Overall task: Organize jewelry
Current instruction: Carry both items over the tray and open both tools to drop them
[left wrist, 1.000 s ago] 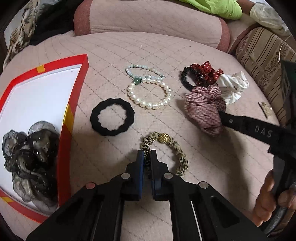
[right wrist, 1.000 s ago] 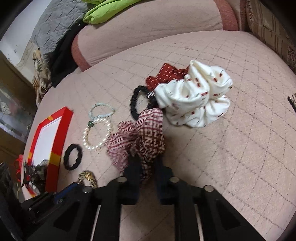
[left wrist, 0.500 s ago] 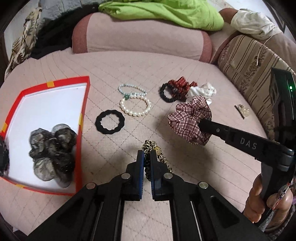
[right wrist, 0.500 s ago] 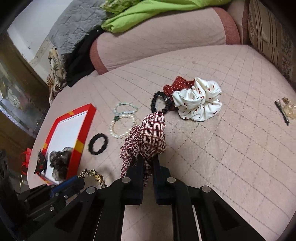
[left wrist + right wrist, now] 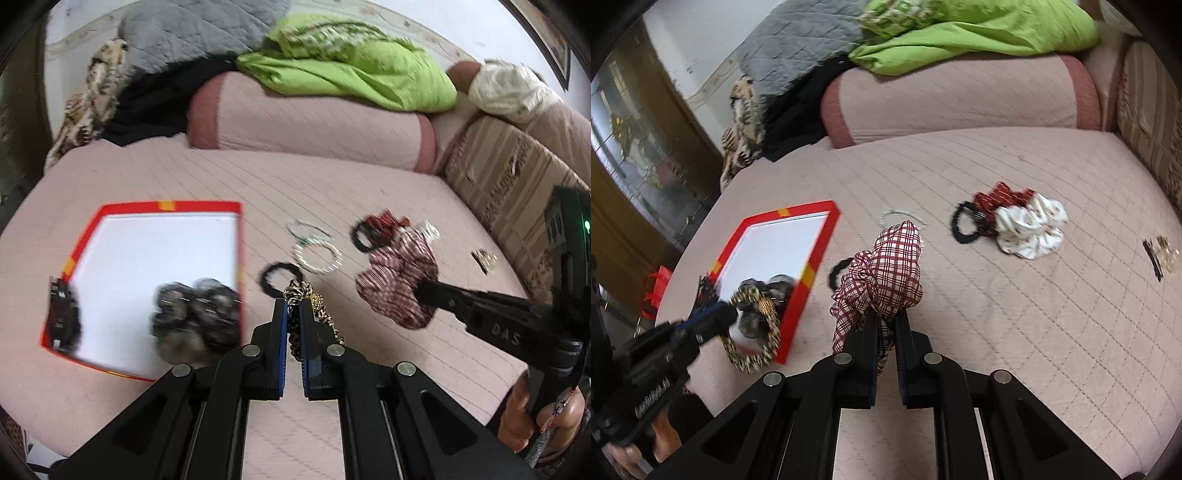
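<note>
My left gripper (image 5: 293,308) is shut on a leopard-print bracelet (image 5: 314,306) with a gold bead and holds it in the air; it also shows in the right wrist view (image 5: 753,332), hanging by the red tray's corner. My right gripper (image 5: 886,317) is shut on a red plaid scrunchie (image 5: 882,273) lifted off the bed; it also shows in the left wrist view (image 5: 399,288). The red-rimmed white tray (image 5: 240,236) lies at the left and holds a dark sheer scrunchie (image 5: 195,314) and a black item (image 5: 62,314).
On the pink quilted bed lie a black scalloped hair tie (image 5: 277,282), a pearl bracelet (image 5: 317,258), a pale green bead bracelet (image 5: 306,230), a black and red scrunchie (image 5: 982,214), a white dotted scrunchie (image 5: 1030,229) and a hair clip (image 5: 1160,254). Cushions and a green blanket (image 5: 354,74) lie behind.
Both grippers have risen off the bed with their items. The left gripper has carried the leopard bracelet left, toward the tray. The plaid scrunchie has moved left too.
</note>
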Action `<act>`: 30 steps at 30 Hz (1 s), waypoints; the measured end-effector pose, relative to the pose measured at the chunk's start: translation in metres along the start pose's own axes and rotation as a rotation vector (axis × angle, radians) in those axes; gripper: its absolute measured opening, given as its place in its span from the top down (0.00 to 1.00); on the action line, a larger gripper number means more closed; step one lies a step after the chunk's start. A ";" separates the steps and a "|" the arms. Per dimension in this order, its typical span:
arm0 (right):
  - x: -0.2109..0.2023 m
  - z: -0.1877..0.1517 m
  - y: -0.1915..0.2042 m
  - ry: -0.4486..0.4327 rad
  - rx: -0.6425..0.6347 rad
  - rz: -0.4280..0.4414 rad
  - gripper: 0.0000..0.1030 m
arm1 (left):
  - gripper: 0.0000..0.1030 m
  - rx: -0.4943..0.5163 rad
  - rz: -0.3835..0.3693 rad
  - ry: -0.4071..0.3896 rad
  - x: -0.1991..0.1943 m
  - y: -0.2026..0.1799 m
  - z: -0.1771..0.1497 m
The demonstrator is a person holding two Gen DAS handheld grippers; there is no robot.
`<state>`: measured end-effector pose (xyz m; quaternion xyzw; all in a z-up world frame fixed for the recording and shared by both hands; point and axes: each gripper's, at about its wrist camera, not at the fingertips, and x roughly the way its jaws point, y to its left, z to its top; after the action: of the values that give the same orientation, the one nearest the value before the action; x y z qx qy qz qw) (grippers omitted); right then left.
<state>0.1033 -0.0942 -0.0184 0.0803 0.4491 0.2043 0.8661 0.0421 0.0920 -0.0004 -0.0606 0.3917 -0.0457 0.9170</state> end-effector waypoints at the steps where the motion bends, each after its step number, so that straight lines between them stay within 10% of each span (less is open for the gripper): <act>1: 0.001 0.001 0.006 0.001 -0.011 0.003 0.91 | 0.94 -0.010 0.007 -0.011 -0.003 0.007 0.002; 14: 0.048 0.038 0.092 0.031 -0.165 0.048 0.91 | 0.94 -0.095 0.132 -0.035 0.004 0.111 0.041; 30: 0.185 0.100 0.131 0.133 -0.159 0.041 0.91 | 0.94 -0.198 0.249 0.080 0.125 0.216 0.102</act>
<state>0.2423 0.1071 -0.0559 0.0069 0.4864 0.2620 0.8335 0.2100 0.2971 -0.0517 -0.1001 0.4350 0.1047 0.8887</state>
